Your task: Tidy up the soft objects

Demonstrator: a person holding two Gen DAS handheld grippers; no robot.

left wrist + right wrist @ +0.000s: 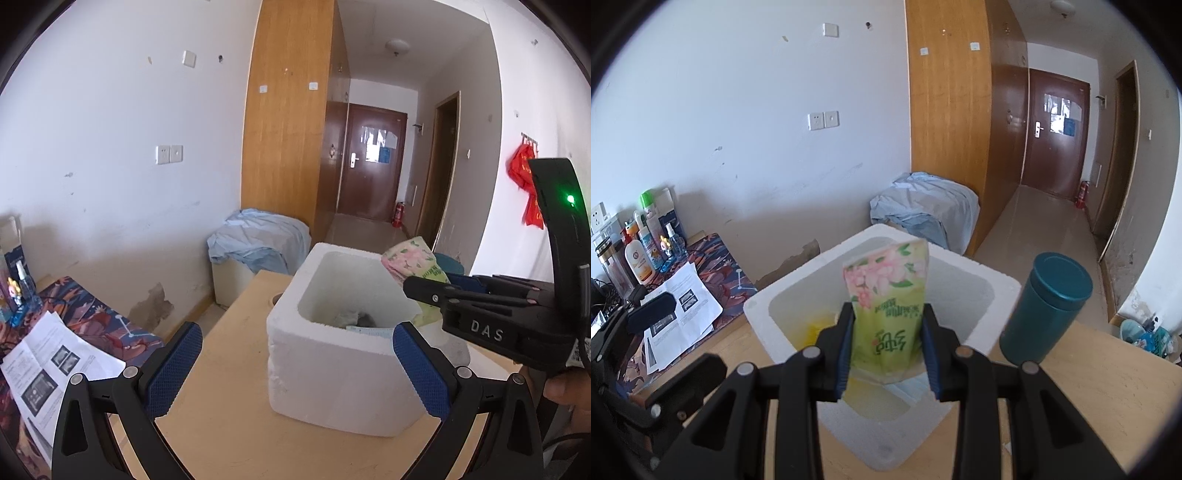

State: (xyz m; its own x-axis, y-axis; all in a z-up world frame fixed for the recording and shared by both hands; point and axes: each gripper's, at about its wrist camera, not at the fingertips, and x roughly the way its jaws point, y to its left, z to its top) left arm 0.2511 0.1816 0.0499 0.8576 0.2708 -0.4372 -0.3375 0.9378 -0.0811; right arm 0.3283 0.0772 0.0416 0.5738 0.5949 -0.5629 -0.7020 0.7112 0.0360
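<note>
**A:** ok so what's the right gripper (888, 347) doing? From the right wrist view it looks clamped on something.

**B:** yep, its blue-padded jaws are squeezed onto both sides of a tissue pack (886, 299), green with pink flowers on the wrapper. The pack stands upright between them, directly over the open top of the white foam box (993, 295).

**A:** and the left gripper (295, 373)?

**B:** jaws spread wide, nothing between them. In the left wrist view the pads sit at about 8 and 4 o'clock, with the foam box (332, 387) dead centre between and beyond them. You can see the same tissue pack (410, 264) poking up at 2 o'clock over the box's far right corner, with the right gripper's black body (the one marked DAS) coming in from 3 o'clock.

**A:** anything already in the box?

**B:** some pale and grey stuff at the bottom, too murky to name.

**A:** what's around it?

**B:** the box sits on a light wooden table (229, 424). A teal canister (1047, 308) stands just beside the box at 3 o'clock in the right wrist view. Printed paper sheets (55, 369) lie at 9 o'clock in the left wrist view.
</note>
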